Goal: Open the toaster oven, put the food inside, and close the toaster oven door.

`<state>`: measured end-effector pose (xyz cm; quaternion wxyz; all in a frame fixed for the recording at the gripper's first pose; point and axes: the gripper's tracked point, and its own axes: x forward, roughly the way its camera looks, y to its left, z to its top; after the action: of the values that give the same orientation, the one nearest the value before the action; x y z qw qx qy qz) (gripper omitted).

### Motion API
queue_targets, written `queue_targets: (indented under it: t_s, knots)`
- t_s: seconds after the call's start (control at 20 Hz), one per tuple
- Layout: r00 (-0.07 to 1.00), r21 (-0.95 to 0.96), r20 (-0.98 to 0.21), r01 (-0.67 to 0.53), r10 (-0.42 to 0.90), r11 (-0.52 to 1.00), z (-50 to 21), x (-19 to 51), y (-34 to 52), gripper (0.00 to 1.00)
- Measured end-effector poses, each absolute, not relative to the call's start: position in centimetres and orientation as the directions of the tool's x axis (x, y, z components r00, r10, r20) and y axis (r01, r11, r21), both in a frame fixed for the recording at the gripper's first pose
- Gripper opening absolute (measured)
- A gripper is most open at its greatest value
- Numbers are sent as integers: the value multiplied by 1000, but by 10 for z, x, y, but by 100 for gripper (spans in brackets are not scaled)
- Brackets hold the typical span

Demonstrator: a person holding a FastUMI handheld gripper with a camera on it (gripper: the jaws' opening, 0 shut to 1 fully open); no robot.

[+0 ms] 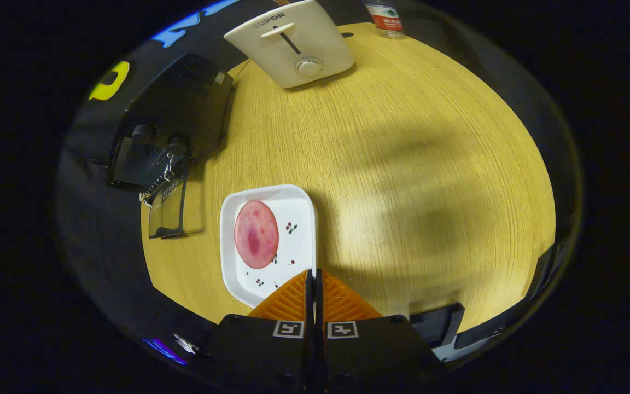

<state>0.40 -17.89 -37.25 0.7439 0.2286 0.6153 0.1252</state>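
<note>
The wooden counter [402,164] spreads wide ahead of me, with the black toaster oven [175,117] at its far left, door seemingly down already. Nearer, the white plate [298,219] carries the pink round slice of food [256,234], just ahead-left of my tongs [314,282]. They are pressed together on nothing, so I should part them, angle low and pinch the slice's edge.
</note>
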Motion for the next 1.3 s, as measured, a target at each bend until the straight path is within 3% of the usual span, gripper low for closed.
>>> queue_targets:
  t_s: [0.45, 0.8, 1.3]
  knots:
    - [373, 595, -780, 197, 502, 779, -360, -7, -159, 2]
    - [494, 705, -666, 172, 559, 688, -303, -14, -119, 2]
    - [505, 771, -592, 128, 628, 624, -256, 5, -27, 1]
